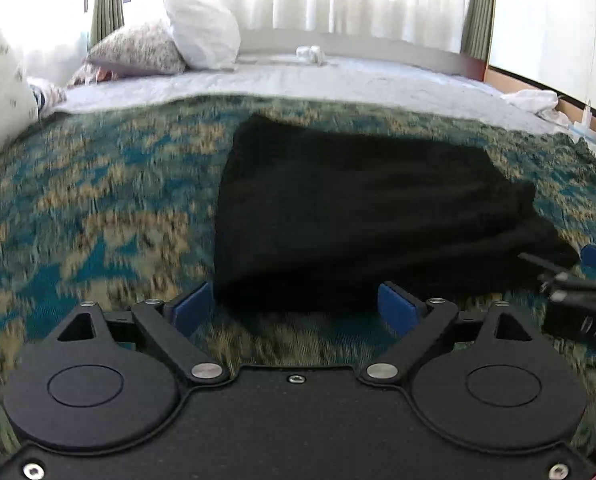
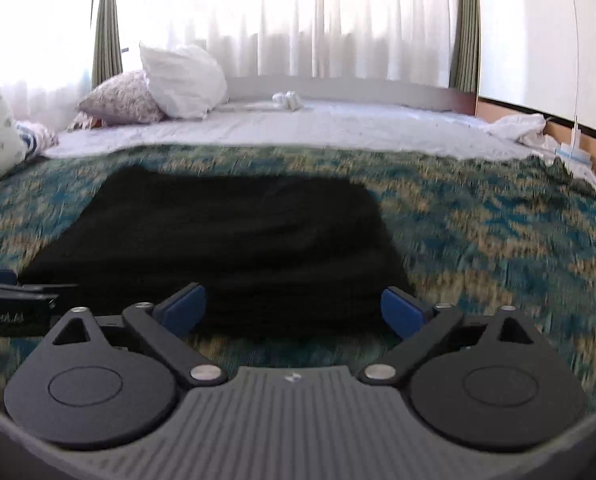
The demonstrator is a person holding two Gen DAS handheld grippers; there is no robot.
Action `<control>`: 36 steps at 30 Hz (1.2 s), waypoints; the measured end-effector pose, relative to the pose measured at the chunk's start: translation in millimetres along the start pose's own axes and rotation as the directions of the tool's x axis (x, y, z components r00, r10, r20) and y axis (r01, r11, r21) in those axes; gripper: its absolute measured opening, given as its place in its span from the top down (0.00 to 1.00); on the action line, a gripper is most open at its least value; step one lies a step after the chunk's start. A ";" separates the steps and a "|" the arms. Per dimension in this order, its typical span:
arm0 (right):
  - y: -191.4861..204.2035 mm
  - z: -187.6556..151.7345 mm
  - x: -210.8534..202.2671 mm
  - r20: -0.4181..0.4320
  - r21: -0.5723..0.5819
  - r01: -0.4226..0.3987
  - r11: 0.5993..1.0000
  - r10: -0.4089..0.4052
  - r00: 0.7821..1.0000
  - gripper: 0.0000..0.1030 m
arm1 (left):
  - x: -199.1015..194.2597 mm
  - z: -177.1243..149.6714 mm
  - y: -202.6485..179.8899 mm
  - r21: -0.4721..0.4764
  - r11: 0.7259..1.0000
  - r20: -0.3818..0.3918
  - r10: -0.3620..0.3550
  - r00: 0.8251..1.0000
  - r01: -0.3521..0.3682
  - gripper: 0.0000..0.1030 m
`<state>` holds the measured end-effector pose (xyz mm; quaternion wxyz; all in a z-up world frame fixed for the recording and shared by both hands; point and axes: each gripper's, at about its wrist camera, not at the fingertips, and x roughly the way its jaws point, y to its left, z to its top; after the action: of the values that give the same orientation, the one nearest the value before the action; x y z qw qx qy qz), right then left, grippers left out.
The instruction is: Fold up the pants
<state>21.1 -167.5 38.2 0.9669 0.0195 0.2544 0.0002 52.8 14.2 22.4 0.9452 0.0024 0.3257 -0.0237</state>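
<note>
Black pants (image 1: 362, 208) lie folded into a thick rectangle on a teal and tan patterned bedspread (image 1: 97, 200). My left gripper (image 1: 293, 308) hovers at the near left edge of the bundle, its blue pads spread wide with nothing pressed between them. In the right wrist view the same pants (image 2: 225, 240) lie just beyond my right gripper (image 2: 293, 308), which stands open at their near edge without touching the cloth. Each gripper shows at the side of the other's view: the right gripper (image 1: 586, 280) and the left gripper (image 2: 1, 292).
Beyond the bedspread lies a white sheet (image 2: 318, 128). A white pillow (image 2: 181, 80) and a flowered pillow (image 2: 121, 98) lean at the back left. Crumpled white cloth (image 2: 522, 128) lies at the far right by a wooden bed frame (image 2: 578, 140). Sheer curtains hang behind.
</note>
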 end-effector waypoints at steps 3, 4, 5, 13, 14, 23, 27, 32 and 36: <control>8.3 -14.4 5.5 -0.041 -0.036 0.019 0.999 -0.021 0.999 0.01 | 3.9 -14.6 -5.0 0.025 0.999 -0.010 0.027 1.000 -0.027 0.06; 10.2 -17.5 7.5 -0.048 -0.048 0.023 0.999 -0.025 0.999 0.01 | 2.8 -17.9 -7.7 0.044 0.998 0.011 0.039 0.999 -0.039 0.05; 11.0 -19.6 8.8 -0.050 -0.056 0.027 0.998 -0.029 0.998 0.01 | 3.1 -19.8 -9.6 0.050 0.998 0.015 0.049 0.999 -0.049 0.03; 5.2 -20.4 14.9 -0.086 -0.021 0.009 1.000 -0.011 0.996 0.00 | 7.1 -19.3 -7.7 0.014 0.999 0.003 0.045 0.999 -0.045 0.00; 6.0 -21.4 15.3 -0.086 -0.029 0.011 1.000 -0.013 0.996 0.00 | 7.0 -19.3 -7.6 0.014 0.999 0.004 0.044 0.999 -0.044 0.00; 6.4 -23.7 16.7 -0.078 -0.033 0.010 0.999 -0.012 0.997 0.00 | 9.9 -18.1 -7.3 0.016 0.999 0.000 0.044 0.999 -0.044 0.00; 6.5 -24.2 15.9 -0.076 -0.030 0.008 1.000 -0.010 0.997 0.00 | 9.7 -18.4 -7.3 0.015 0.999 0.004 0.041 0.999 -0.041 0.00; 6.9 -24.4 15.3 -0.075 -0.032 0.009 0.999 -0.011 0.997 0.00 | 9.5 -18.9 -7.3 0.019 0.999 0.004 0.040 0.999 -0.040 0.00; 6.7 -24.5 15.3 -0.075 -0.032 0.008 0.999 -0.011 0.997 0.00 | 9.6 -19.4 -6.7 0.020 0.999 0.011 0.040 0.999 -0.040 0.00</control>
<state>22.4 -159.7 9.6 0.9568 0.0029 0.2906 0.0004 48.1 7.4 1.2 0.9471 0.0184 0.3203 -0.0081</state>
